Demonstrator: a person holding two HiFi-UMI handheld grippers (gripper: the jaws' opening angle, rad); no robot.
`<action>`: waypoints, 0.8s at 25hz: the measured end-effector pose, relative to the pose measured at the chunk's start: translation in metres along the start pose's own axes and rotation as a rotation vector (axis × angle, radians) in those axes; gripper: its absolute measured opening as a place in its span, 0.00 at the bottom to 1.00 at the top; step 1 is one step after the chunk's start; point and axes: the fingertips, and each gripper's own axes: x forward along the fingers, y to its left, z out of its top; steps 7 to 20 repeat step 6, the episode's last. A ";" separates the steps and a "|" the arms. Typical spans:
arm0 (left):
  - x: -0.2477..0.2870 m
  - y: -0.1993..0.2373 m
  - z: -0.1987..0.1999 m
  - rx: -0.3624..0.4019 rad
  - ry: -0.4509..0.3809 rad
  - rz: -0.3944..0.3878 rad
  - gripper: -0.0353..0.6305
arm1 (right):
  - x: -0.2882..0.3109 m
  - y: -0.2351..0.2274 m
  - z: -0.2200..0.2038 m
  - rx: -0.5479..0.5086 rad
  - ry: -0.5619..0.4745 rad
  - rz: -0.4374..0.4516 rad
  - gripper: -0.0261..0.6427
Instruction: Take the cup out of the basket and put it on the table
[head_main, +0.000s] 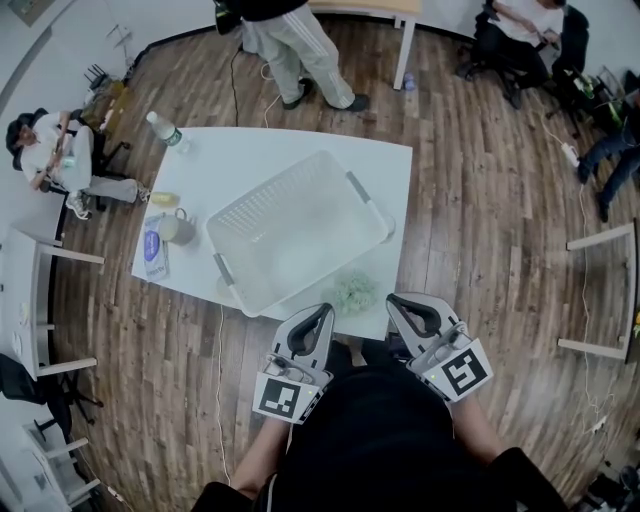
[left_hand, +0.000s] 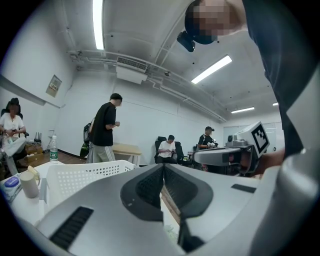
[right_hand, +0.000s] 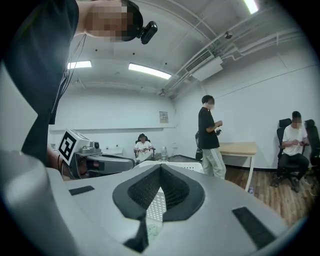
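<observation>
A white perforated basket (head_main: 300, 225) lies at an angle in the middle of the white table (head_main: 390, 170); I see nothing inside it. A beige cup (head_main: 175, 228) with a handle stands on the table just left of the basket, and it also shows as the cup (left_hand: 29, 182) at the far left of the left gripper view. My left gripper (head_main: 324, 311) and right gripper (head_main: 393, 300) hover side by side at the table's near edge, close to my body. Both are shut, with nothing between their jaws, and point toward the basket (left_hand: 85, 177).
A water bottle (head_main: 165, 130) stands at the table's far left corner, and a blue-labelled packet (head_main: 153, 252) lies by the cup. A pale green crumpled thing (head_main: 355, 292) lies near the front edge. One person (head_main: 300, 45) stands beyond the table; others sit at left (head_main: 50, 150) and far right.
</observation>
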 end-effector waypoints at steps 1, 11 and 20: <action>-0.001 0.001 -0.001 -0.002 0.000 0.000 0.07 | 0.001 0.001 0.001 -0.002 -0.006 0.001 0.07; -0.003 0.008 -0.006 0.003 0.003 -0.001 0.07 | 0.008 0.002 -0.003 0.000 -0.006 0.009 0.07; -0.003 0.008 -0.006 0.003 0.003 -0.001 0.07 | 0.008 0.002 -0.003 0.000 -0.006 0.009 0.07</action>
